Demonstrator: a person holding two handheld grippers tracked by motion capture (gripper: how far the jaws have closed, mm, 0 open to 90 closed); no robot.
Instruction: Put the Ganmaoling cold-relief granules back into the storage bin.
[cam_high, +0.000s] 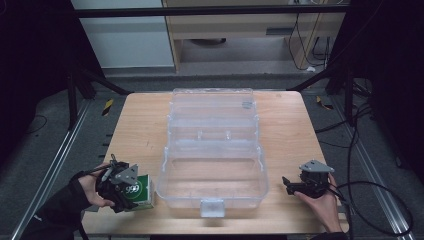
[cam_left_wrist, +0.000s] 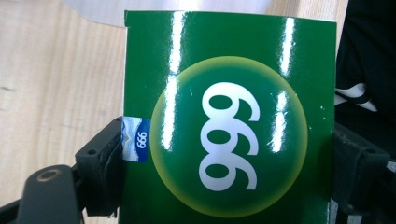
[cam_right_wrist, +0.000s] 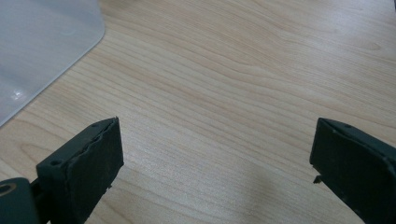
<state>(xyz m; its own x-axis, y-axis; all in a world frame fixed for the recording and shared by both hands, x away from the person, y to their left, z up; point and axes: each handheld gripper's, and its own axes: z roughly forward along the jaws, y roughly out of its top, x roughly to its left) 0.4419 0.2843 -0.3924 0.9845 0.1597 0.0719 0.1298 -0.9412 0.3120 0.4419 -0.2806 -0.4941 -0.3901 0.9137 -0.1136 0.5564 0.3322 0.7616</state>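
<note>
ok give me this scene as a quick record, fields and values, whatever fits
surface: wooden table
container: clear plastic box, lid open and folded back away from the person, nothing visible inside
object: green carton printed with 999 or 666, at the box's left, near the table's front edge
left hand-held gripper: jaws closed on the green carton's two sides
right hand-held gripper: jaws wide apart, nothing between them, low over bare table to the right of the box
contact with box: neither gripper is touching it
</note>
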